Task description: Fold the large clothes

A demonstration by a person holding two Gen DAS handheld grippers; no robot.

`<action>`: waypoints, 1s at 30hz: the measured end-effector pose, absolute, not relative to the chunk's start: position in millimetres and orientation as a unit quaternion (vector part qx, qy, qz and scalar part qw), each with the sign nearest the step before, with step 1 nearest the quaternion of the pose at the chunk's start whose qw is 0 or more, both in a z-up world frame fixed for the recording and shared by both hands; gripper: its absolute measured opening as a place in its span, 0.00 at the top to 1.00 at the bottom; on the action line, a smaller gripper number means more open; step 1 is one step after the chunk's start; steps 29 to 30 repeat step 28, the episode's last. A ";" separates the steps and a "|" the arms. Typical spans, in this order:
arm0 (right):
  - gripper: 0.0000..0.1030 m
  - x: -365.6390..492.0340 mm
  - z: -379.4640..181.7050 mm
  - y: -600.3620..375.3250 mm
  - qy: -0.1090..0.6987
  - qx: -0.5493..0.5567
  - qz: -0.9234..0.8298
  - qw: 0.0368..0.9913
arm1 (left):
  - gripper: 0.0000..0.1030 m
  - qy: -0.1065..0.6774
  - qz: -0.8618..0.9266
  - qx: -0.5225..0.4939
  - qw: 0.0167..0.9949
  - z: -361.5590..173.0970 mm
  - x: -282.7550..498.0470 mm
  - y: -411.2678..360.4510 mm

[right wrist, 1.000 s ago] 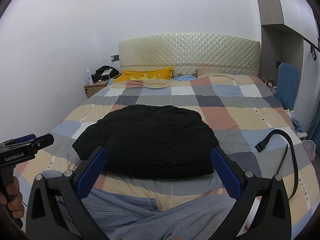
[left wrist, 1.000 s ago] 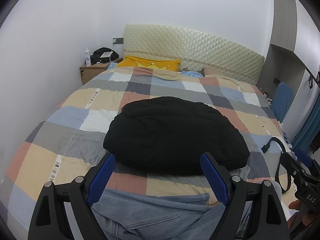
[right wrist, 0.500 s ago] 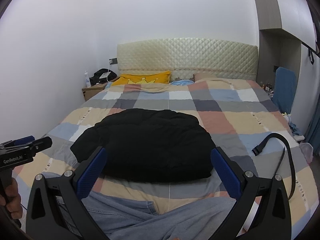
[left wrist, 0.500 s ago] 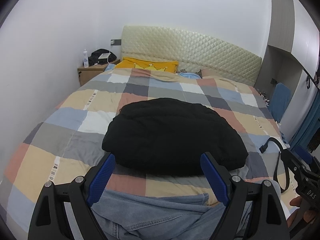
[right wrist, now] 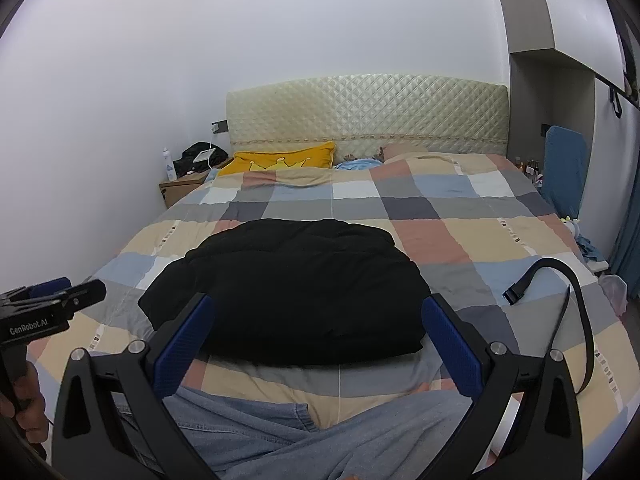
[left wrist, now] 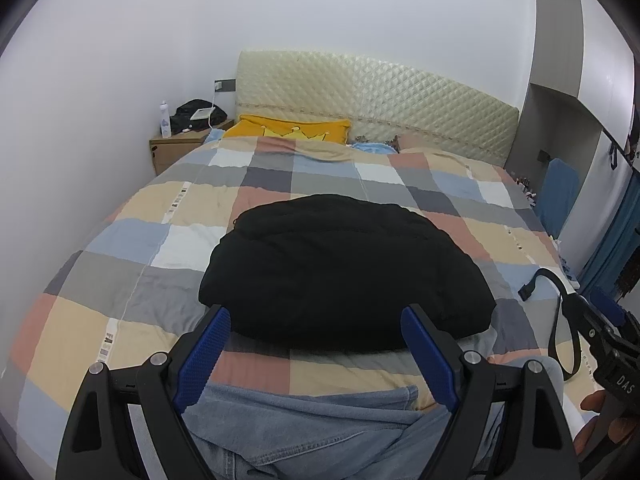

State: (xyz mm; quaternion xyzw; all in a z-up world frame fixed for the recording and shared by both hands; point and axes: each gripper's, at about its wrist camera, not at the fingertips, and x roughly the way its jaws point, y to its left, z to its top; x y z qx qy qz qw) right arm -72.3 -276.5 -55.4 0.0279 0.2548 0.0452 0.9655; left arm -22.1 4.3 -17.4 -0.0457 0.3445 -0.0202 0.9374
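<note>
A black padded jacket lies folded in a compact bundle on the checked bedspread; it also shows in the right wrist view. My left gripper is open and empty, held back from the jacket's near edge. My right gripper is open and empty, also short of the jacket. Each gripper shows at the side of the other's view: the right one, the left one. Light blue jeans fill the bottom of both views.
A black strap with a buckle lies on the bed's right side. A yellow pillow and padded headboard are at the far end. A nightstand with a bottle stands far left. A blue chair stands on the right.
Both grippers have drawn back and risen slightly, so the jacket looks a little farther away. Both stay open. The jacket has not moved.
</note>
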 end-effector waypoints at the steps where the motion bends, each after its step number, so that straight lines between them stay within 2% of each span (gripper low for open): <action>1: 0.00 -72.9 -55.2 -276.9 0.254 0.028 0.045 0.966 | 0.15 0.345 -0.020 -0.046 0.937 -17.6 -21.7 3.7; 30: 0.00 -76.0 -52.6 -279.3 0.252 0.031 0.046 0.966 | 0.15 0.351 -0.032 -0.050 0.935 -20.5 -18.7 2.4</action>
